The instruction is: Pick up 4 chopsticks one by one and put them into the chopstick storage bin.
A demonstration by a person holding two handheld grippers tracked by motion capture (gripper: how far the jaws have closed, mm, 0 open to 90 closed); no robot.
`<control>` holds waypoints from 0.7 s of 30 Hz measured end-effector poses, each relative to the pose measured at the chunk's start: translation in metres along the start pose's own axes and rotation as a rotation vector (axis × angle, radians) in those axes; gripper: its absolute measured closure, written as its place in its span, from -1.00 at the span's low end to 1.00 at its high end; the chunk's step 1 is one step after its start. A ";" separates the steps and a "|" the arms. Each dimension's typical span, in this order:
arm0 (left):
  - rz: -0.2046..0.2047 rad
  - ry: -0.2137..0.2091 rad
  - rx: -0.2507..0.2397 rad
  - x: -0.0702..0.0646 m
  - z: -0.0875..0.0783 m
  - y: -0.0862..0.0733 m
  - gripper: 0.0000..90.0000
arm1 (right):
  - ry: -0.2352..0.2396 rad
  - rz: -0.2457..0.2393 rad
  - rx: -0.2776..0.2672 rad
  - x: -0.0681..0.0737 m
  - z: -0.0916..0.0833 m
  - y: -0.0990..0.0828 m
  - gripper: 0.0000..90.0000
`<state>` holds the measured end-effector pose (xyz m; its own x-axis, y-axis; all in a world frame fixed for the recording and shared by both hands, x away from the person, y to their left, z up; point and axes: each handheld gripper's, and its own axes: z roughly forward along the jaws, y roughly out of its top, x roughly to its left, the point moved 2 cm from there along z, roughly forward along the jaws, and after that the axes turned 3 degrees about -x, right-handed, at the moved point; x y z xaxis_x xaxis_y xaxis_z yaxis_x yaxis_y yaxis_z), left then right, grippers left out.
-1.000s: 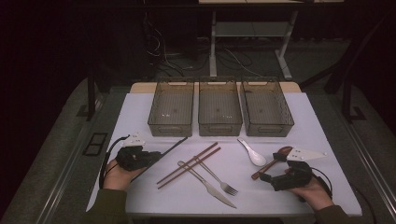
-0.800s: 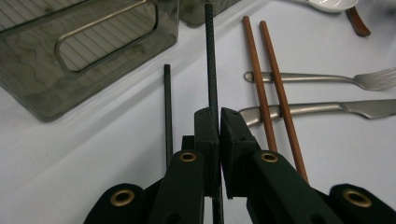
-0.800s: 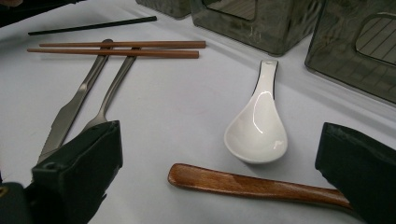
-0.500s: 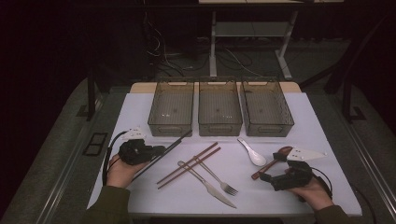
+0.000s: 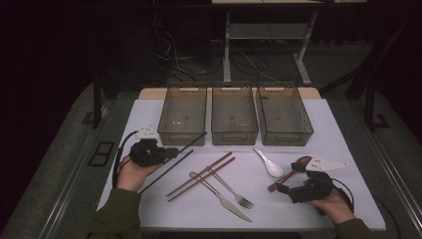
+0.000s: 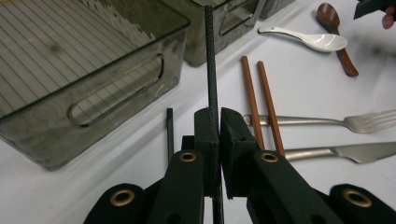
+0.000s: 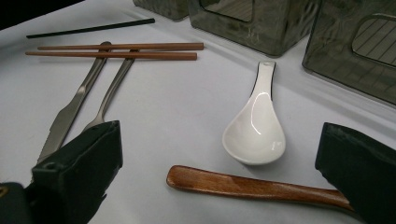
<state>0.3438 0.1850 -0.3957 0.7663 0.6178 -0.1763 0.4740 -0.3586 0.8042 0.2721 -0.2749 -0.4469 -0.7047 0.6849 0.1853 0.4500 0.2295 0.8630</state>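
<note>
My left gripper (image 5: 170, 152) (image 6: 218, 116) is shut on a black chopstick (image 5: 191, 141) (image 6: 208, 56), which points toward the front of the left bin (image 5: 183, 115) (image 6: 84, 70). A second black chopstick (image 5: 166, 171) (image 6: 170, 133) lies on the white table beside it. At the right, my right gripper (image 5: 291, 179) (image 7: 219, 154) stands open just above the table. The handle of a wooden spoon (image 5: 288, 175) (image 7: 252, 186) lies between its jaws, untouched. A white ceramic spoon (image 5: 268, 163) (image 7: 254, 126) rests just beyond it.
Two brown chopsticks (image 5: 200, 176) (image 7: 116, 51), a fork (image 5: 230, 188) (image 7: 112, 86) and a knife (image 5: 221, 197) (image 7: 70, 112) lie mid-table. The middle bin (image 5: 234, 115) and the right bin (image 5: 283, 115) stand in the same row at the back. The table's edges are near both hands.
The left gripper has risen and moved toward the bins with the black chopstick held in it. The right gripper has stayed in place.
</note>
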 end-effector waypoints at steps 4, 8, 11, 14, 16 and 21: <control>0.004 0.003 -0.002 0.003 0.003 0.006 0.89 | -0.002 -0.001 0.002 -0.001 0.000 0.000 -0.99; 0.006 0.007 0.002 0.003 0.006 0.013 0.89 | -0.003 0.002 0.002 -0.001 0.000 0.000 -0.99; 0.003 0.004 -0.003 0.004 0.008 0.016 0.89 | -0.004 0.000 0.000 -0.001 0.000 0.000 -0.99; 0.008 0.005 -0.002 0.007 0.011 0.020 0.89 | -0.003 0.001 0.000 -0.001 0.000 0.000 -0.99; 0.008 0.008 -0.003 0.008 0.014 0.023 0.89 | -0.003 0.000 0.000 -0.001 0.000 0.000 -0.99; 0.010 0.015 -0.010 0.013 0.018 0.032 0.89 | -0.004 0.003 -0.002 -0.001 0.000 0.000 -0.99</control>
<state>0.3764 0.1691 -0.3825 0.7643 0.6247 -0.1600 0.4623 -0.3578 0.8113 0.2728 -0.2757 -0.4472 -0.7013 0.6881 0.1864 0.4513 0.2261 0.8632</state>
